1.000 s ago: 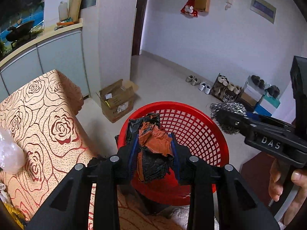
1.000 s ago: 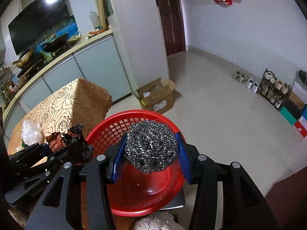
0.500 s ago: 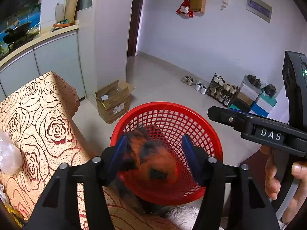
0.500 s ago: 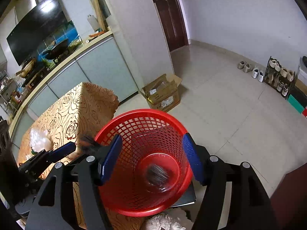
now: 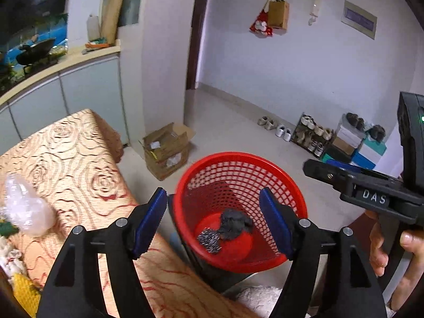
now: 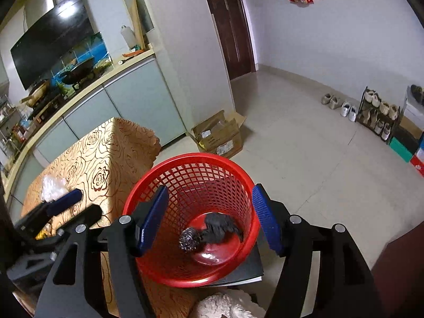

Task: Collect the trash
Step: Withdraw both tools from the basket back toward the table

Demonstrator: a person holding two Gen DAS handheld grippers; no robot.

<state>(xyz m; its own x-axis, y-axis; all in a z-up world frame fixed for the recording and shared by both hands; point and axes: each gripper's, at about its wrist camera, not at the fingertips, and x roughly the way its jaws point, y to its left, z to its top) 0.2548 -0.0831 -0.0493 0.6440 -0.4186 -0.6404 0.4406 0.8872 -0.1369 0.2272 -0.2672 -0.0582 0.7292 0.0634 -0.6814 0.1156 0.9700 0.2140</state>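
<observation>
Basket [image 6: 190,164]: glossy red plastic lattice.
Scourer [image 6: 188,241]: coiled bright metal wire.
Bag [image 6: 220,228]: crumpled matt black plastic.
Tablecloth [image 5: 79,164]: rose-patterned sheeny cloth.

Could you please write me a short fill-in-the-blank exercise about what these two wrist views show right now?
1. The steel wool ball lies at the bottom of the ____ basket.
2. Nothing is between the fingers of the right gripper, so it is ____.
3. The cardboard box stands on the ____.

Missing words: red; empty; floor

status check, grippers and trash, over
Left gripper opening, empty; right gripper open, empty. Steel-wool scrubber and crumpled black bag lie in red mesh basket. Nothing in the way.
</observation>
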